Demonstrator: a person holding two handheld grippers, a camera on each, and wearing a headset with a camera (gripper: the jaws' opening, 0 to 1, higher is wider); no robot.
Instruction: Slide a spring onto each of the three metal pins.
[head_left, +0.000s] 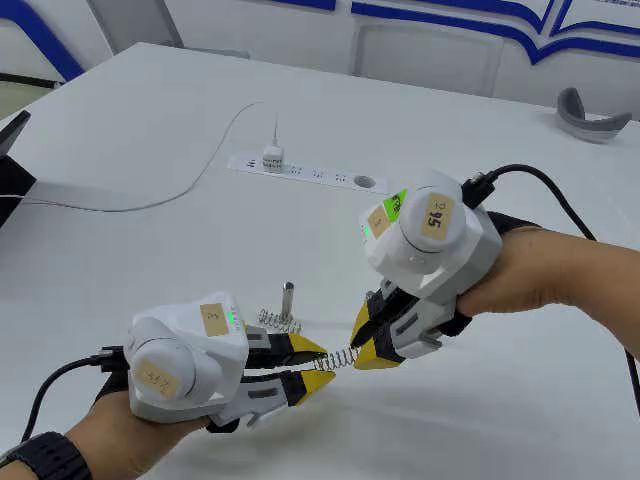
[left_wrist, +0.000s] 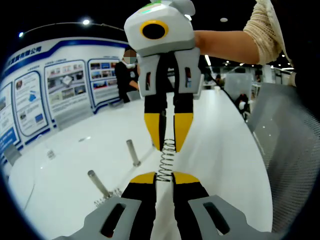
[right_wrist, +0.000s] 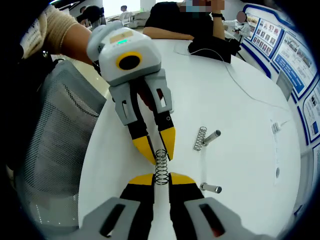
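A small steel spring is stretched between my two grippers just above the white table. My left gripper, low in the head view, is shut on one end; my right gripper is shut on the other end. In the left gripper view the spring rises from my left gripper to the right gripper. The right gripper view shows the spring between my right gripper and the left gripper. A metal pin stands behind, with a second spring at its foot.
Two pins stand to the left in the left gripper view. A white power strip with a plug and a grey cable lies farther back. A grey curved object sits at the far right. People sit at the table's far end.
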